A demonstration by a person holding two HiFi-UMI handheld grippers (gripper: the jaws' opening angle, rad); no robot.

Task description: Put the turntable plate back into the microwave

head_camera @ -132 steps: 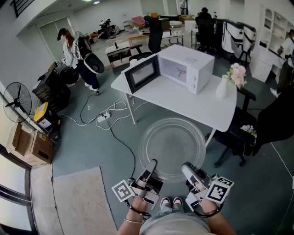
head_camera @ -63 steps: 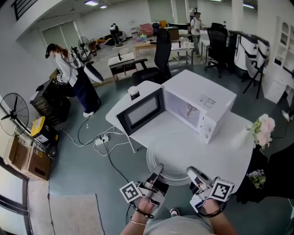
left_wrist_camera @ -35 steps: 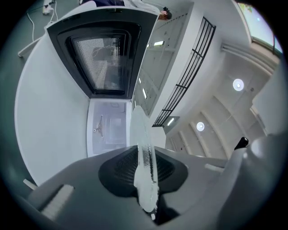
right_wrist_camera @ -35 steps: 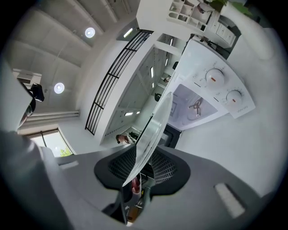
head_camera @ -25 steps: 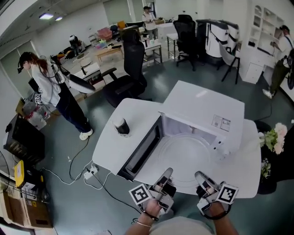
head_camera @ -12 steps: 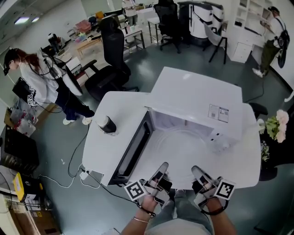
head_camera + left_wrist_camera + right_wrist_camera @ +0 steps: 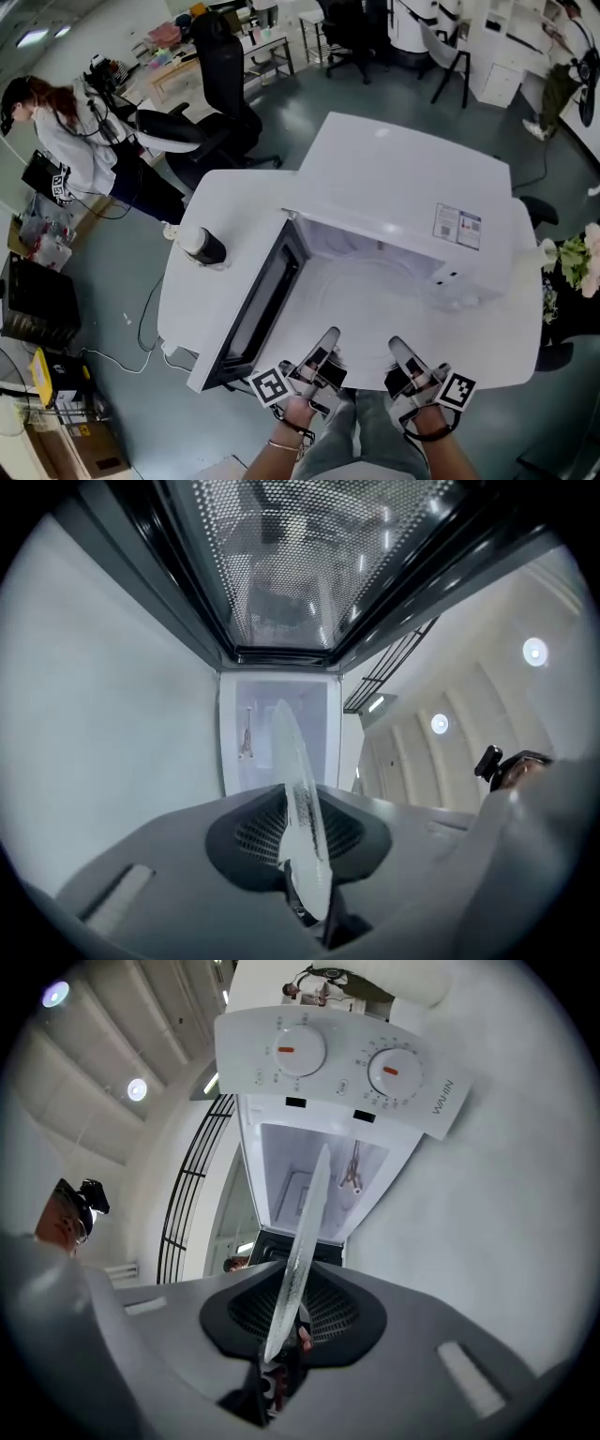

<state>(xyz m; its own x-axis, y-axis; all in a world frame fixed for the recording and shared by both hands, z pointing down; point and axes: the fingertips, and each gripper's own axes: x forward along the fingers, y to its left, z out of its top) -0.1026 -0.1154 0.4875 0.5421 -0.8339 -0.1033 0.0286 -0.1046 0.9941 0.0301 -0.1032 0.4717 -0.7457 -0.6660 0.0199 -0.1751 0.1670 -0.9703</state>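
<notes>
Between the jaws of both tools sits the near rim of the glass turntable plate (image 7: 375,298): the left gripper (image 7: 327,338) is clamped narrowly on it, and the right gripper (image 7: 397,347), whose jaws have just been closing, also has the rim pinched between its pads. Each gripper view shows the plate edge-on, running straight out from the jaws toward the open cavity (image 7: 317,1177) of the microwave (image 7: 403,173) directly ahead. The door (image 7: 251,314) hangs open just beyond the left gripper's outer side, and the control panel (image 7: 342,1061) with its two dials lies on the right gripper's outer side. The carrying part looks done: the plate is held roughly level at the mouth of the oven, its far edge apparently at or just past the threshold, though the clear glass makes that hard to judge. What is left, as I read it, is to slide it fully in ahead of the jaws, settle it centred on the cavity floor, let go with both tools and draw them back out.
</notes>
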